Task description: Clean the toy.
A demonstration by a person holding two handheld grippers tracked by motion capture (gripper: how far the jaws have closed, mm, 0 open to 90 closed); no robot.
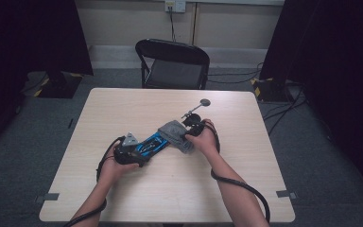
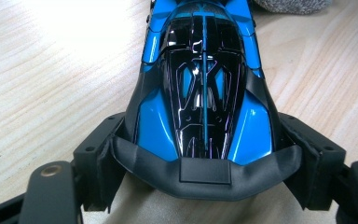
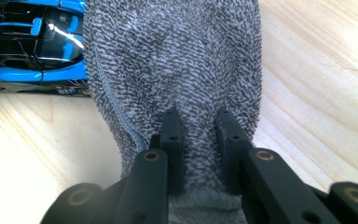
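Observation:
A glossy blue and black toy car (image 1: pixel 150 144) lies slantwise in the middle of the table. My left gripper (image 1: pixel 139 151) has its jaws pressed on both sides of the car's (image 2: pixel 204 84) tail; in the left gripper view (image 2: pixel 205 161) the black spoiler sits between them. A grey towelling cloth (image 1: pixel 175 135) is draped over the car's other end. My right gripper (image 1: pixel 189 133) is shut on a fold of that cloth (image 3: pixel 177 60), with the jaws (image 3: pixel 198 123) close together and pile bunched between them. The car (image 3: pixel 32 42) shows at the upper left beside the cloth.
The light wooden table (image 1: pixel 170 189) has bare surface all around the car. A small disc on a thin stalk (image 1: pixel 203 103) stands just beyond my right hand. A black folding chair (image 1: pixel 172 64) sits behind the far edge. Cables run across the floor at right.

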